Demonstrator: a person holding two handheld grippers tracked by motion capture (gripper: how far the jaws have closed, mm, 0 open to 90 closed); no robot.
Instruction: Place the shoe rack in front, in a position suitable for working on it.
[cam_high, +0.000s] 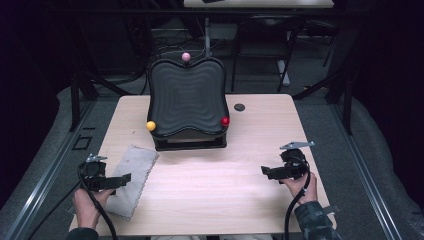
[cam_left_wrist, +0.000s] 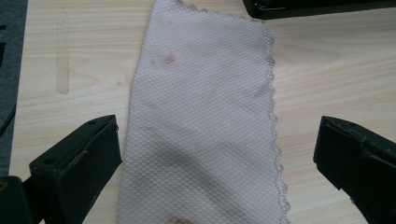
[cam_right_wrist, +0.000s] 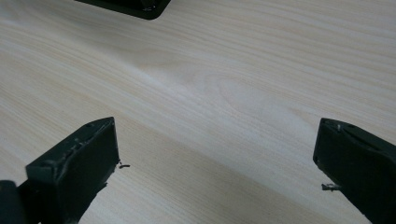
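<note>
A grey cloth (cam_high: 131, 179) lies flat on the counter (cam_high: 215, 175) at its near left corner, one end close to the black wavy tray (cam_high: 186, 102) that stands at the middle back. The left gripper (cam_high: 121, 180) hovers over the cloth with its 2 fingers (cam_left_wrist: 79, 163) wide apart, the cloth lying beneath and between them, not pinched. The right gripper (cam_high: 266, 172) hangs over bare wood on the near right, well apart from the cloth, its fingers (cam_right_wrist: 77, 161) also spread wide with nothing between them.
</note>
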